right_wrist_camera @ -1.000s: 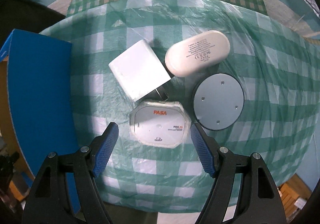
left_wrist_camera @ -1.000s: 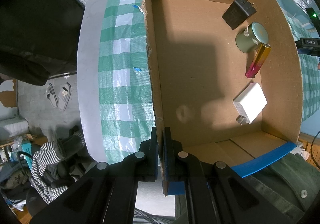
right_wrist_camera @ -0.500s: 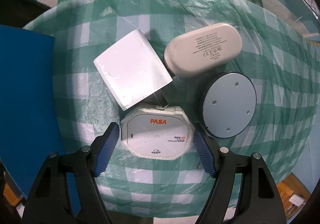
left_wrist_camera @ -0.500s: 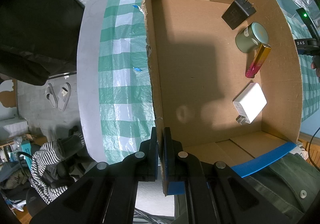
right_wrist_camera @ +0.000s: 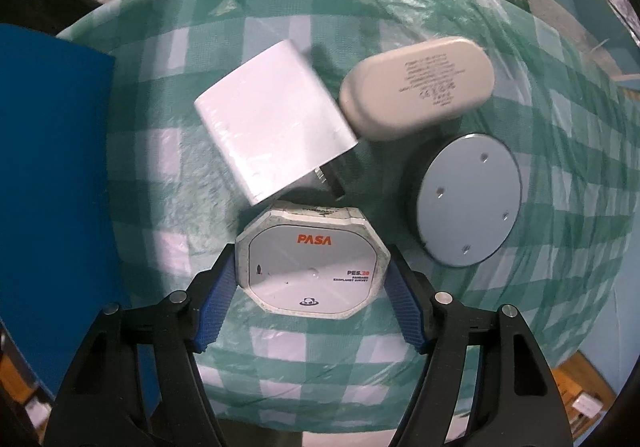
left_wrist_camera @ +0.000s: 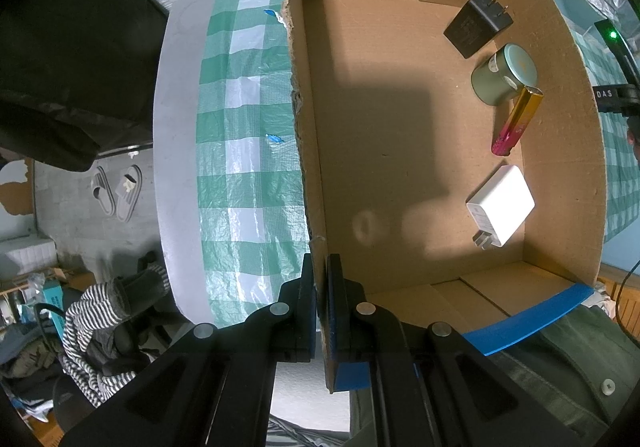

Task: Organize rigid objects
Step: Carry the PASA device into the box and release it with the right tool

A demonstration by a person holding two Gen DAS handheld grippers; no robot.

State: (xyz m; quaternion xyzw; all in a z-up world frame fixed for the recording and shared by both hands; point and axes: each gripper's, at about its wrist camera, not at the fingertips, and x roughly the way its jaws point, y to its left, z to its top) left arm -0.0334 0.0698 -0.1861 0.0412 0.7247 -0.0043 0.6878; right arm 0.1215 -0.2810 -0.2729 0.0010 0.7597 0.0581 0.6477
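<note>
While the left hand-held gripper (left_wrist_camera: 321, 287) is clenched on the near wall of the cardboard box (left_wrist_camera: 310, 151), the right hand-held gripper (right_wrist_camera: 310, 289) stands spread around the octagonal case (right_wrist_camera: 312, 261), 1 blue pad (right_wrist_camera: 212, 311) at each side. Whether those pads touch the case cannot be told.

On the checked cloth (right_wrist_camera: 568, 183) over the counter lie 4 loose things: the octagonal case marked PASA, 1 white charger (right_wrist_camera: 272, 127) just beyond it with its prongs pointing toward the case, 1 beige oval case (right_wrist_camera: 416, 87) to the right of the charger and touching it, and 1 round grey disc (right_wrist_camera: 468, 203) to the right of the octagonal case.

Inside the box lie 4 more things, all along its right wall: 1 black charger (left_wrist_camera: 476, 25) at the far end, 1 green tin (left_wrist_camera: 502, 75) on its side, 1 gold-and-pink tube (left_wrist_camera: 516, 121) leaning against the tin, and 1 white plug (left_wrist_camera: 500, 205) nearest the camera. The box sits on the same cloth, its rim edged in blue at 2 ends.
</note>
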